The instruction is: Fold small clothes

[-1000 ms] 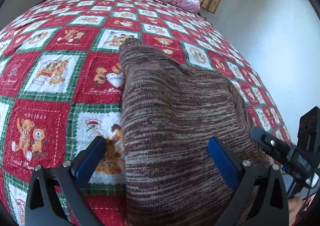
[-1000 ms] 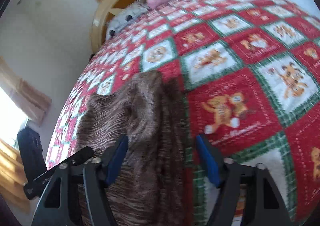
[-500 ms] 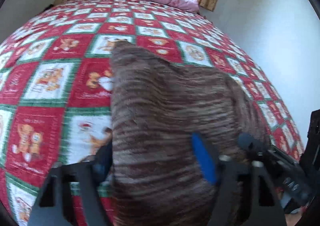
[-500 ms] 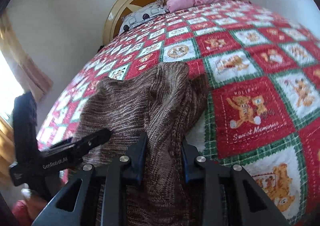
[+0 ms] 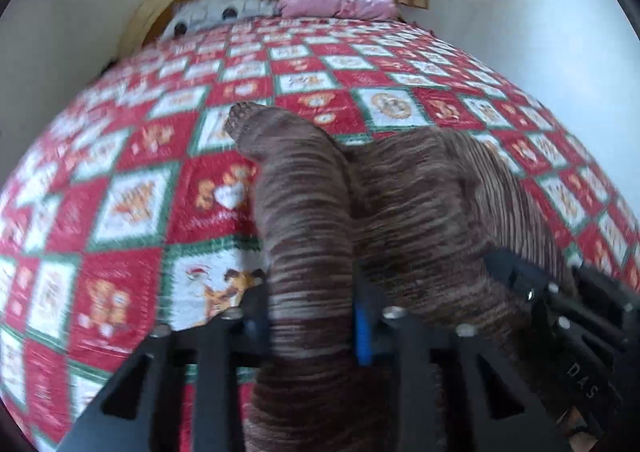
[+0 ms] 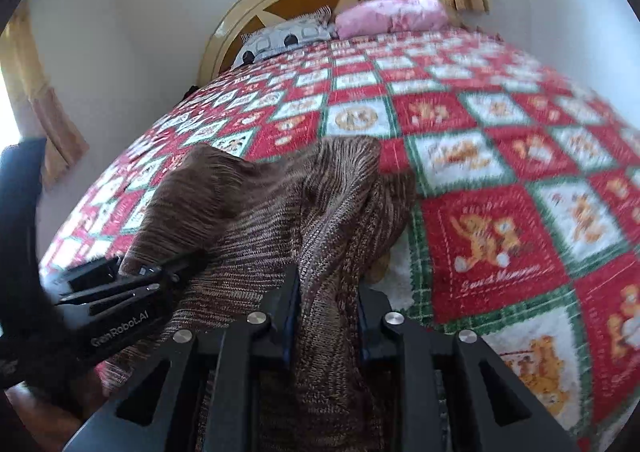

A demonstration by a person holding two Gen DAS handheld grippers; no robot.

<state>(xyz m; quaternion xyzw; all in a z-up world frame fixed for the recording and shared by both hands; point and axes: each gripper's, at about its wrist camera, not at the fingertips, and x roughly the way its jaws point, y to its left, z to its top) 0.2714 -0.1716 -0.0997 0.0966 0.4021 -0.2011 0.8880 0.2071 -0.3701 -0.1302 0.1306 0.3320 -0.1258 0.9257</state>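
Along the foot edge of the bed (image 5: 120, 212), a brown striped knit garment (image 5: 420, 204) lies bunched on a red, green and white patchwork quilt (image 6: 500, 156), its far end reaching toward the middle of the bed. The left hand-held gripper (image 5: 310, 318) has a thick roll of the knit between its blue-padded fingers (image 5: 363, 328); its jaws are closing and the pads already press into the fabric on both sides. The right hand-held gripper (image 6: 326, 316) pinches a raised ridge of the same garment, its jaws closing as well, with the cloth squeezed tight between them. Both grips sit near the garment's end at the foot of the bed, and the knit rises from the quilt into them.

In the right wrist view the left hand-held gripper's black body shows at the lower left, printed "GenRobot.AI" (image 6: 120, 330) in pale letters. In the left wrist view the right hand-held gripper's body appears at the lower right, and the letters "DAS" (image 5: 584, 380) can be read on it. One red quilt square beside the garment carries two teddy bears with the stitched words "Sweet Memories" (image 6: 500, 278); writing on other squares is too blurred to read.

At the head edge of the bed a grey patterned pillow (image 6: 284, 38) and a pink pillow (image 6: 392, 16) lean against a rounded yellow headboard (image 6: 256, 4).
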